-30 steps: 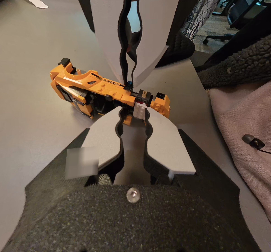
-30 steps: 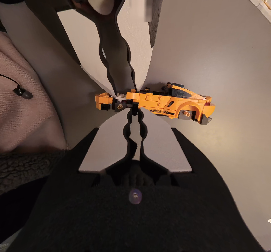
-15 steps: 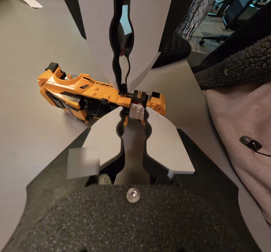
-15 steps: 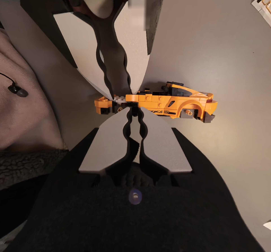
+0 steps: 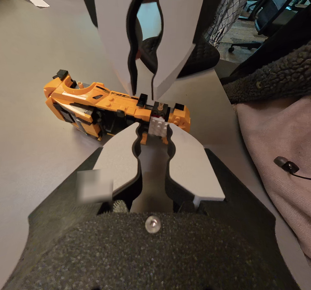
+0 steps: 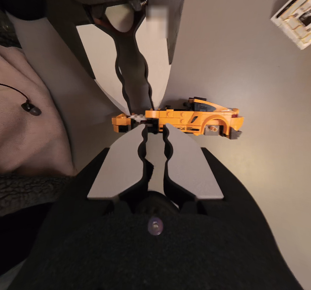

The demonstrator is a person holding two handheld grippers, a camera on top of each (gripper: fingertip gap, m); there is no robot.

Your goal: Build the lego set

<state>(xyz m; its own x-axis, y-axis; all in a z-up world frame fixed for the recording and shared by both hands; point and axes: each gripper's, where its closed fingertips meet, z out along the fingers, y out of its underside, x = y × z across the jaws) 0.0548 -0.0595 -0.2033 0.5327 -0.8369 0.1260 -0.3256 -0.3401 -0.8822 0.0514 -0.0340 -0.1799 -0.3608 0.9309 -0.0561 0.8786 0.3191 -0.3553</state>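
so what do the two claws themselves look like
Both match: the left claw and right claw each have two flat, pale grey fingers tapering to points, with wavy black inner edges, on a rough black body with a silver screw at its centre.

Lego car (image 5: 107, 106): orange body, black trim, white studded block. Claw fingers (image 5: 190, 162): pale grey, black pads. Bench (image 5: 42, 49): plain grey. Cloth (image 5: 276, 147): dusty pink.

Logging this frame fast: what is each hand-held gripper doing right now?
Left hand-held gripper: shut on the orange lego car, at its white studded section.
Right hand-held gripper: open, tips astride the small black piece.
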